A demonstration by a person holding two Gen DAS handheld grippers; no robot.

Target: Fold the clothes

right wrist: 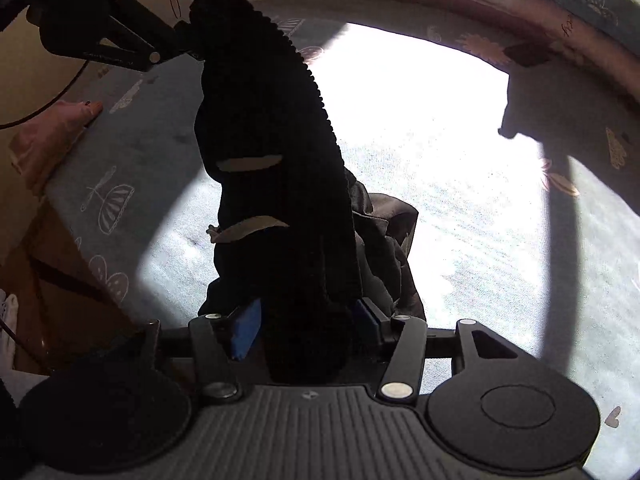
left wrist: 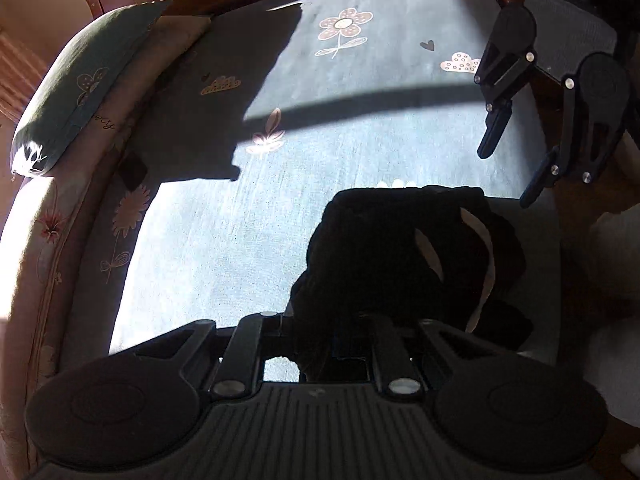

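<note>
Your left gripper (left wrist: 320, 344) is clamped on the dark garment (left wrist: 400, 256): in the left wrist view the cloth bunches up right at the fingertips and falls away from them in a heavy fold. From the right wrist view you see the same gripper (right wrist: 188, 46) up at the top, pinching the garment (right wrist: 272, 160) by its ribbed edge so the cloth hangs down from it as a long black strip.

Your right gripper (right wrist: 308, 320) has its blue pads (right wrist: 246, 330) standing apart on either side of the strip's lower part. They don't look pressed on it, so count that end as not gripped. In the left wrist view the right gripper (left wrist: 516, 164) shows its fingers spread.

Take the bed sheet (left wrist: 360, 120), blue with flower prints, as your landmark. The garment hangs just above its near part, with the lowest folds seemingly resting on it. A green pillow (left wrist: 80, 92) lies at the sheet's far side, well apart from the garment.

The garment looks soft, knitted and fairly thick; it should drape and sag rather than hold a shape, and it is not fragile. The ribbed edge is likely the firmest place to pinch. Take a matching corner of that edge with your right gripper so the cloth spreads flat.
</note>
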